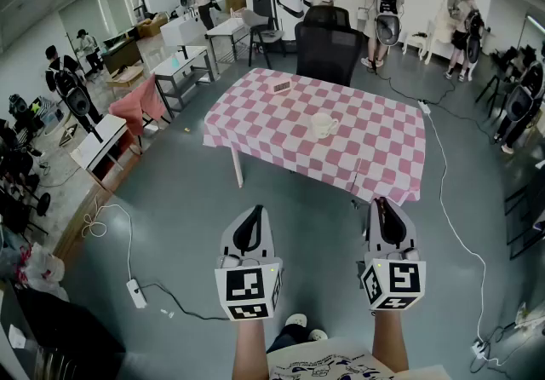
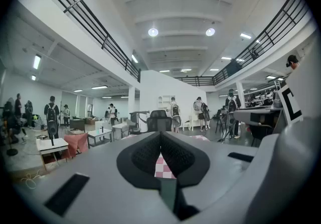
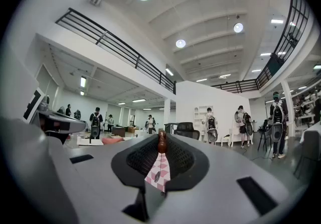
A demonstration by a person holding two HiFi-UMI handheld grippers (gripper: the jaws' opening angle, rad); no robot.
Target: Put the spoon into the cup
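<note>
seemingly open floor [image 1: 311, 216] before table [image 1: 289, 155], cup [image 1: 323, 125]

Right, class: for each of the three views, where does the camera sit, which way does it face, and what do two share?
Head view: on the person's head, facing steeply down at the checked table and cup; left gripper, right gripper and forearms show.
Left gripper view: on that gripper, level along its shut fingers.
Right gripper view: likewise; its fingers pinch the spoon.
Both gripper views share the table.
</note>
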